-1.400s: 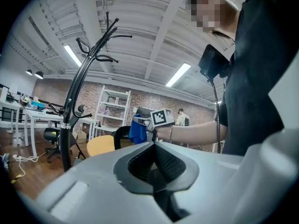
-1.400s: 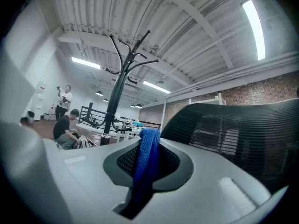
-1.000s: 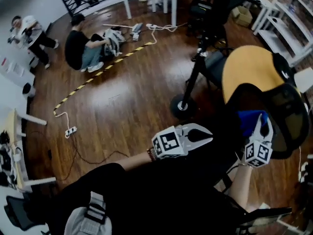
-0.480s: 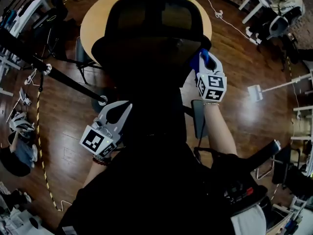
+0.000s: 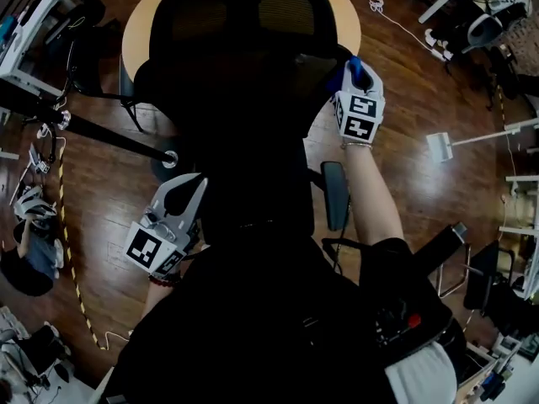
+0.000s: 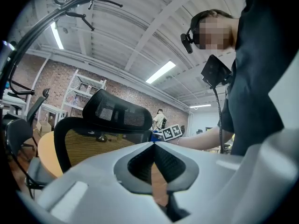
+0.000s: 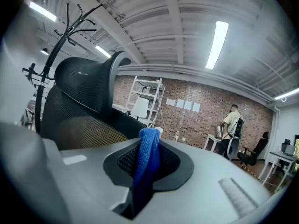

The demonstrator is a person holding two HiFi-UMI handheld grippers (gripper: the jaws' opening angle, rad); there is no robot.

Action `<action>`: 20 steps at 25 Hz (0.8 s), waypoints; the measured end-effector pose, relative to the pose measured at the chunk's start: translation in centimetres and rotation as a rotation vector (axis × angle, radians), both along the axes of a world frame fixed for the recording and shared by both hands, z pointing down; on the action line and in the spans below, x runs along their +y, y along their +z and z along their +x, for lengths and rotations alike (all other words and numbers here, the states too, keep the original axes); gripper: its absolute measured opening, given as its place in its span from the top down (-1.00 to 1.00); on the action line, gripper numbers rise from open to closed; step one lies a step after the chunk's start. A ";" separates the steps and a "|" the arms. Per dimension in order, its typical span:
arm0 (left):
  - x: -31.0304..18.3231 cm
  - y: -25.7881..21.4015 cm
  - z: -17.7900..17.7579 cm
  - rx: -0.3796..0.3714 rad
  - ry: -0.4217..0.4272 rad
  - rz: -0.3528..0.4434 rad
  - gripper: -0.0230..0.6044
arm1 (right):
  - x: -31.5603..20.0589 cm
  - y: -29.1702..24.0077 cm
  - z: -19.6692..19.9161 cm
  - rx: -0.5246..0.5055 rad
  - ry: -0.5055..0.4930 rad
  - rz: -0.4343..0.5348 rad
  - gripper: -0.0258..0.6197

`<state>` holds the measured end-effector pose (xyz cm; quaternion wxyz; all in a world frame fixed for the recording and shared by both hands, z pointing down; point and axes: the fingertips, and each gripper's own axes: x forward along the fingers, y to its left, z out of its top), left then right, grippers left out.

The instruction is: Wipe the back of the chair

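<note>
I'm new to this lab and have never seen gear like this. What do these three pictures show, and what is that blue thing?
There is no robot arm here: a person holds a two-jaw gripper in each hand. The top-down picture comes from a camera on the person's head. The other two come from cameras riding on each gripper, looking along its jaws. In front of the person stands a black mesh office chair, with a round wooden table behind it. The right gripper is shut on a blue cloth and is at the right edge of the chair's back. The left gripper is shut and empty.
</note>
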<state>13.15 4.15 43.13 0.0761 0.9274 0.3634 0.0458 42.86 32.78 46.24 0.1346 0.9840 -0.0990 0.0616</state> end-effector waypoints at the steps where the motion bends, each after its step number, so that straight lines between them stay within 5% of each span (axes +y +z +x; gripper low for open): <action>1: 0.0 0.3 -0.1 0.002 -0.009 0.017 0.91 | 0.1 0.0 -0.1 0.018 0.012 0.008 0.81; 20: -4.9 1.1 -1.1 -0.066 -0.187 -0.026 0.91 | -11.3 0.5 -0.1 0.053 -0.164 0.034 0.81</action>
